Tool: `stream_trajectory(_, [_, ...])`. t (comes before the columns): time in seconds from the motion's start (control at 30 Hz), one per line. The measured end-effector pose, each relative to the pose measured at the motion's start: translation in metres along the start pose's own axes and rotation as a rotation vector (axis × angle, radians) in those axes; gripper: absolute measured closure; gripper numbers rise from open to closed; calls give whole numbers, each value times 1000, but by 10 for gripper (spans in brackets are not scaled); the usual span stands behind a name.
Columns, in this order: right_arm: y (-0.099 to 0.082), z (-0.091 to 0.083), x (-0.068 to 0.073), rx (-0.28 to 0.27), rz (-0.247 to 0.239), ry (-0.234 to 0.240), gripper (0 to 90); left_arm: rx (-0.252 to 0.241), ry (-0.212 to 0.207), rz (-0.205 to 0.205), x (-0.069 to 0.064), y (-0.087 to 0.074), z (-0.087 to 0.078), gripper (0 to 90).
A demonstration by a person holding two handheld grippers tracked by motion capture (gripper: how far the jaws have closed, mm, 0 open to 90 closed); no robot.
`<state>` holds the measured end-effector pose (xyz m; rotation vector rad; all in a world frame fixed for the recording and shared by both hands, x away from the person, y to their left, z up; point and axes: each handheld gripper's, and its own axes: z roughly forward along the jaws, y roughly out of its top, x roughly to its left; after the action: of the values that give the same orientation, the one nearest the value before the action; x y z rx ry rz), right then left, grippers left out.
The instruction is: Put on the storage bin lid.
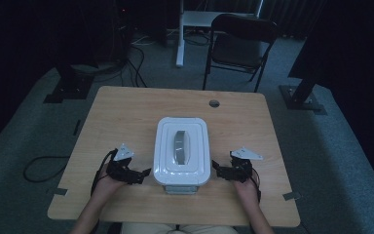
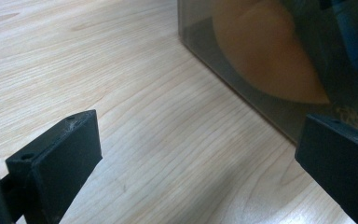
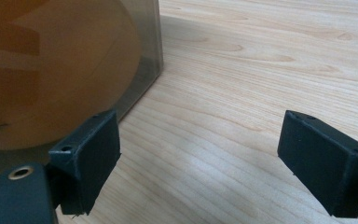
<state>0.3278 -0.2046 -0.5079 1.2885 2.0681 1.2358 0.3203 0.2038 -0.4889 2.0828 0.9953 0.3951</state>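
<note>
A light wooden rectangular surface [image 1: 126, 117] carries a translucent plastic storage box with a white lid [image 1: 182, 148] and a grey handle [image 1: 180, 146] set lengthwise in the lid's middle. The box sits at the centre of the surface, slightly toward the 6 o'clock edge, its long side running from 12 to 6 o'clock.

In the high view the left gripper [image 1: 145, 173] lies at the box's 8 o'clock corner, held by the person's left hand [image 1: 108, 183], its black jaws pointing toward the box wall. The right gripper [image 1: 215, 167] lies at the box's 4 o'clock corner in the right hand [image 1: 246, 185], pointing inward from the other side. Each carries a grey three-cornered plate on top.

In the left gripper view the jaws stand spread wide apart with bare wood between them; the box's smoky clear wall [image 2: 242, 79] rises at 1 o'clock, and a rounded orange shape [image 2: 265, 51] shows through it. The far jaw is just beside that wall; whether it touches cannot be told.

In the right gripper view the jaws are likewise released and wide apart, grasping nothing. The box wall [image 3: 149, 42] stands at 10 o'clock, with a large orange rounded form [image 3: 56, 70] visible behind it.

Beyond the surface, at 12 o'clock, a dark folding chair [image 1: 238, 46] stands on grey carpet [image 1: 331, 161].
</note>
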Motion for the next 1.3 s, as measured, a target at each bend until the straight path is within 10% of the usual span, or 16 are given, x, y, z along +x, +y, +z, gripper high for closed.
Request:
stream_trajectory(0.63, [-8,-18,-17,-23,4,-80,126,22,55,-33,13,-21,-13,10])
stream_trajectory(1.3, [-27,-48,-48,-35,67,-209,126,31,155,-163,39,-50,-38,10])
